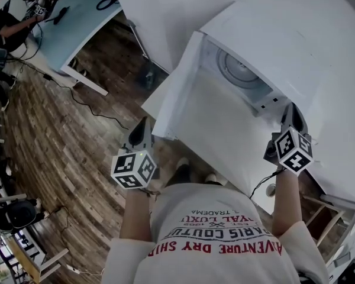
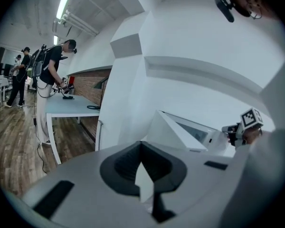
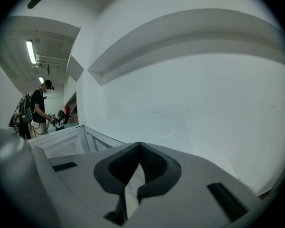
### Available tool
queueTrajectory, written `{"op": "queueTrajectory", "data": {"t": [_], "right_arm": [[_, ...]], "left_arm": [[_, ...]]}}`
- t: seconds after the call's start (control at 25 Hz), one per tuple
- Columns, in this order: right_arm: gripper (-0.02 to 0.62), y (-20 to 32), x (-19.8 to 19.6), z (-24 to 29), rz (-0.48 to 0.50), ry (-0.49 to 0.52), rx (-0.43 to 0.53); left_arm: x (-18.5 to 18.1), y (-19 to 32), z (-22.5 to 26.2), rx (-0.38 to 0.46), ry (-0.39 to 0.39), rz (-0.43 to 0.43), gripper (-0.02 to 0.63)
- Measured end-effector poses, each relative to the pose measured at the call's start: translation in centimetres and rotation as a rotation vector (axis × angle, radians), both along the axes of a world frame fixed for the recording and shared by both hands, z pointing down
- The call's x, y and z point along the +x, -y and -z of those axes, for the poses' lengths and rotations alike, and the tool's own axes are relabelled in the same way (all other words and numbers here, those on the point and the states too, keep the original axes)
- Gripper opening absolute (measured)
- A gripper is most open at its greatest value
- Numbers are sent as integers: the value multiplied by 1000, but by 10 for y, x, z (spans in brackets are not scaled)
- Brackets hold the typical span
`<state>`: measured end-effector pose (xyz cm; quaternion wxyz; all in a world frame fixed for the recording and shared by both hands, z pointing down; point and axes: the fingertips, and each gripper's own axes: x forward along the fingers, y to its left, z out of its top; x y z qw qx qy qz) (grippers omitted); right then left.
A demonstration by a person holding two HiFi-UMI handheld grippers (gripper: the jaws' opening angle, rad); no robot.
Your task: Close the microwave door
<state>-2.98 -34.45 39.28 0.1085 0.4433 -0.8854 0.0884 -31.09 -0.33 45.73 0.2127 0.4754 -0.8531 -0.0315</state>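
Observation:
The white microwave [image 1: 284,40] stands on a white counter [image 1: 225,141], its cavity and round turntable [image 1: 239,70] in sight. Its door [image 1: 178,87] hangs swung out to the left. My left gripper [image 1: 141,128] is shut and empty, just below the door's outer edge, whether touching I cannot tell. In the left gripper view the door [image 2: 167,127] juts out ahead of the left gripper [image 2: 141,146]. My right gripper [image 1: 292,116] is shut beside the control panel [image 1: 271,102]. In the right gripper view the right gripper [image 3: 139,146] faces a white wall, the open door [image 3: 61,144] at left.
A wood floor [image 1: 59,141] lies to the left, with cables on it. A light blue table [image 1: 77,22] stands at the upper left, where a person [image 2: 52,80] works. A wooden stool [image 1: 328,215] sits at the lower right.

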Motion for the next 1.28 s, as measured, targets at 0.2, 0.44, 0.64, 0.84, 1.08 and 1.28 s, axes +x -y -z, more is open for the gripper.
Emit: {"op": "queueTrajectory", "data": {"t": [0.2,0.44,0.64,0.84,1.08,1.28], "right_arm": [[8,-4,-2,1,38,14,-4],[8,-3,-2,-2,105,18,-2],[8,-4,-1,-1,128,-3,21],[9,-8,-3,-1,145,-5,22],[8,-8,-5,-1,151,-7,0],[8,-5,-3,-2,144,12,-11]], "left_arm": [[37,21,-2,-18,7,-79,-3],[86,53,-4,-14,-1,-146,-3],[119,84,1,-30,37,-221,-3],[138,113,2,-23,55,-289,-3],[146,150,-6,-5,34,-397,-3],[148,178,-15,-30,-4,-497,-3]]}}
